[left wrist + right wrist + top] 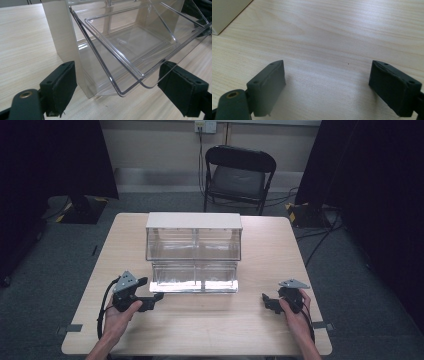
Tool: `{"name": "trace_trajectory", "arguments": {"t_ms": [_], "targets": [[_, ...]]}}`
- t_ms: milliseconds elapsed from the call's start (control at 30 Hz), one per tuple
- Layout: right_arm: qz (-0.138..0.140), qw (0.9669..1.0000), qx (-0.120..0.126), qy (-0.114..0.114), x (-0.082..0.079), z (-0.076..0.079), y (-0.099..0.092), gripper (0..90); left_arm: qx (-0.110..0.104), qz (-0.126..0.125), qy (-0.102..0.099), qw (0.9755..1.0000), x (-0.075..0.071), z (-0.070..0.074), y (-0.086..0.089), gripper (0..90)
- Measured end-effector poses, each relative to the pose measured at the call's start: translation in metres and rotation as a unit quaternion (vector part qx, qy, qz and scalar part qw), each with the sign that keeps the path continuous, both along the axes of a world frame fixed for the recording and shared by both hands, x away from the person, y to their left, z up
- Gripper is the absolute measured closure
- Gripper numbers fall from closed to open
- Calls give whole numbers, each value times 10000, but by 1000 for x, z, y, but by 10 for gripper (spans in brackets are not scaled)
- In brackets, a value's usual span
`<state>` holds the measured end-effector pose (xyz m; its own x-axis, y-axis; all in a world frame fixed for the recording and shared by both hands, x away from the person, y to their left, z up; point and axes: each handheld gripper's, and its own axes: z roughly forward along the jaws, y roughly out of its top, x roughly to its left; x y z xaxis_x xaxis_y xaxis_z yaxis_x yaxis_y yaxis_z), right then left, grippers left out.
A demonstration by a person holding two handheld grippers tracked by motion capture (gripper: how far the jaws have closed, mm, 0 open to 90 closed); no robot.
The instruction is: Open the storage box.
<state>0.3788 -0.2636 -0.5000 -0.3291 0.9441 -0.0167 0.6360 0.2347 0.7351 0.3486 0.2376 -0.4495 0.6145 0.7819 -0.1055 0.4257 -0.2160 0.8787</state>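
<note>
A clear plastic bin cabinet (193, 251) with a white top and white sides stands mid-table, two rows of see-through bins facing me. My left gripper (151, 289) sits at its lower left front corner, open. In the left gripper view the black pads (61, 86) stand wide apart. The tilted clear bin (130, 47) and its rounded front lip lie just beyond them, with nothing touching. The white side panel (62, 37) rises to the left. My right gripper (268, 301) is open over bare wood, to the right of the cabinet. Its own view (327, 65) has nothing between the jaws.
The light wooden table (260, 250) has free room on both sides of the cabinet and along the front edge. A corner of the white cabinet (223, 13) is in the right gripper view. A black folding chair (239, 175) stands behind the table, with cables on the grey floor.
</note>
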Motion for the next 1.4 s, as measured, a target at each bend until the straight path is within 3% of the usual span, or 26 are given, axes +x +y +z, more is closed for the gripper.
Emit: {"name": "trace_trajectory", "arguments": {"t_ms": [833, 1400], "targets": [[0, 10000, 1, 1, 0, 0, 0, 128, -79, 6, -101, 9999, -1, 7, 2, 157], [5, 10000, 4, 6, 0, 0, 0, 125, -266, 25, -122, 9996, -1, 13, 1, 157]]}}
